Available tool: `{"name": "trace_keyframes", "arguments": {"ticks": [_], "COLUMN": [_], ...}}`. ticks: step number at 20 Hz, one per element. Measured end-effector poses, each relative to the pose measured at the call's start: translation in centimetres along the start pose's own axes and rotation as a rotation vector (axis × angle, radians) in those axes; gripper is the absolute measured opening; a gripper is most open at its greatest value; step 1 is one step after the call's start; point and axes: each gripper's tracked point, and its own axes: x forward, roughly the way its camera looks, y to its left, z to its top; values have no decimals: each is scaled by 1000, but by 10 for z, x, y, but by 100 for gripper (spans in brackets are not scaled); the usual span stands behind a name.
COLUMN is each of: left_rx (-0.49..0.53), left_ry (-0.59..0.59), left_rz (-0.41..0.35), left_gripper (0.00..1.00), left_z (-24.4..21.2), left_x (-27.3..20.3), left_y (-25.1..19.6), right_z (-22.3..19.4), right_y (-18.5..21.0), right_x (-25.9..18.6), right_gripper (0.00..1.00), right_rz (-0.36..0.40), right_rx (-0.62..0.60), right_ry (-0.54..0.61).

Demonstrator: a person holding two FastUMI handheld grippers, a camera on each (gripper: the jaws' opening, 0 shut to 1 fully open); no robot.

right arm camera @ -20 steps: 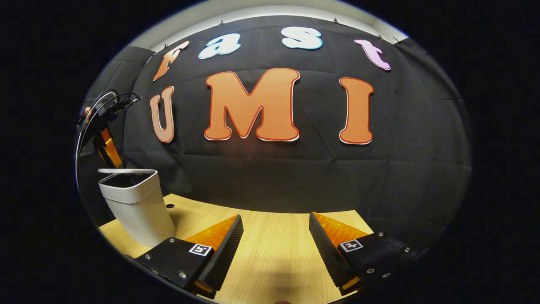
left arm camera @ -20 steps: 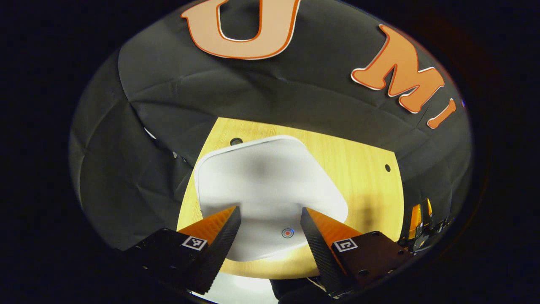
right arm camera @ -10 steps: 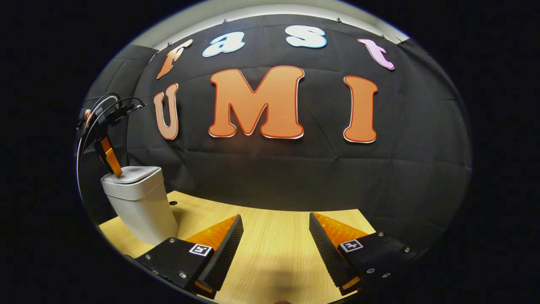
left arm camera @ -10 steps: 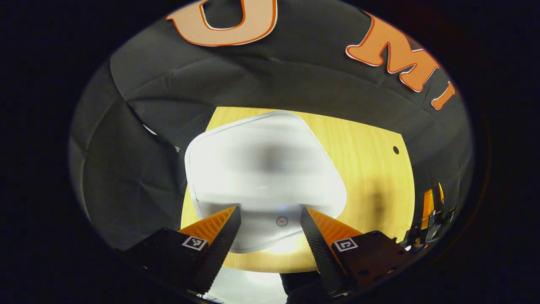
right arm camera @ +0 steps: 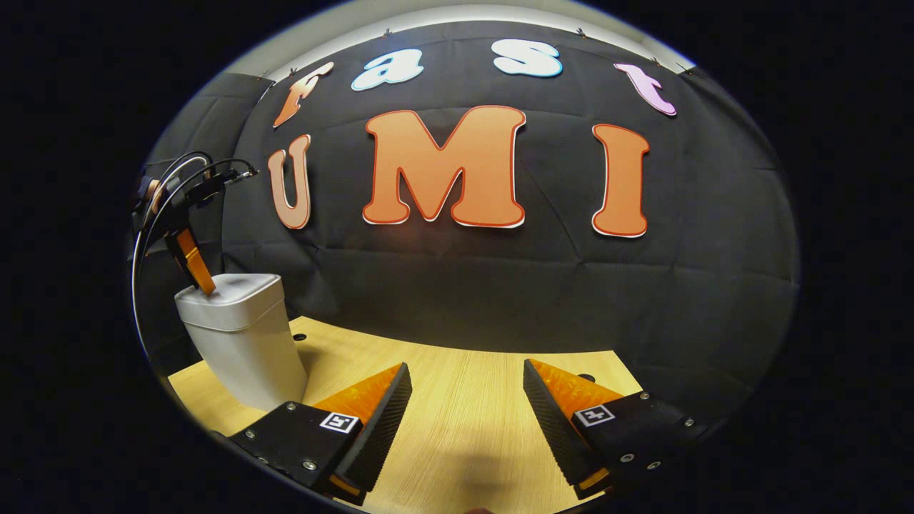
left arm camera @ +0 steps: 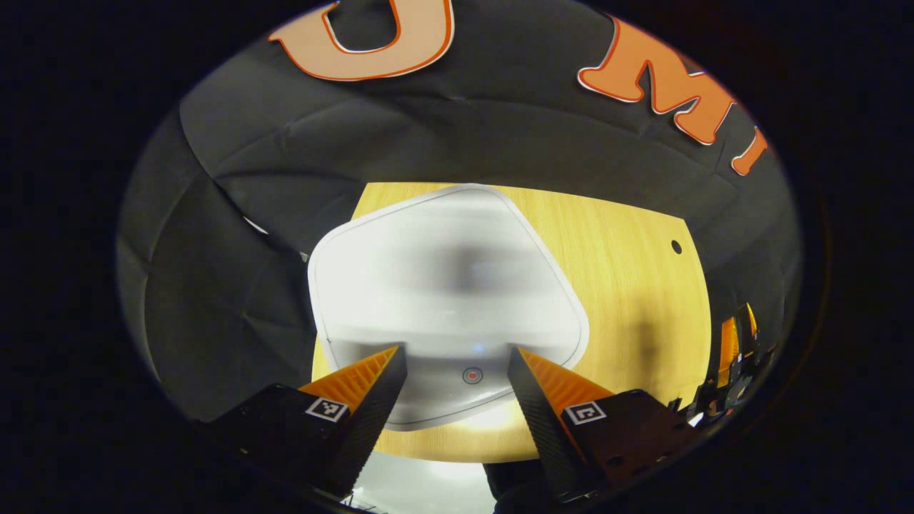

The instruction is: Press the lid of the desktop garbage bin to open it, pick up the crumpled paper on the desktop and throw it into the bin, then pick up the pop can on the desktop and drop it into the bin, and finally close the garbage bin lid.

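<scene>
Bin lid (left arm camera: 446, 285) is seen lying flat and closed on the garbage bin (right arm camera: 239, 343), directly under the left gripper (left arm camera: 457, 357), whose fingers are spread wide with nothing gripped. From the right gripper view, one fingertip (right arm camera: 207, 289) is seen touching the lid. The right gripper (right arm camera: 468, 375) is held wide open and empty over the wooden desktop (right arm camera: 464, 414), the bin well off to its left.

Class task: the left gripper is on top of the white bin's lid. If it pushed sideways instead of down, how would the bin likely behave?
The bin stands tall and tapers to a narrower base, so it would probably tip. Its smooth shell on the wooden table might slide first. It looks light, likely plastic.
</scene>
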Motion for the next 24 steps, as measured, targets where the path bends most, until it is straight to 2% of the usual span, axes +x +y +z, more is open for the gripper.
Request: {"name": "trace_keyframes", "arguments": {"ticks": [12,18,24], "left_rx": [-61,-71,-33], "left_ry": [-58,-174,-361], "left_rz": [53,126,177], "left_gripper": [94,94,93], "left_z": [4,18,42], "left_x": [-3,-20,-64], "left_y": [6,19,7], "right_z": [11,13,17], "right_y": [-14,-14,-13], "right_x": [-6,-9,-11], "right_gripper": [94,93,93], "right_rz": [-23,-23,-22], "right_rx": [16,13,8], "right_ry": [-28,-35,-44]}}
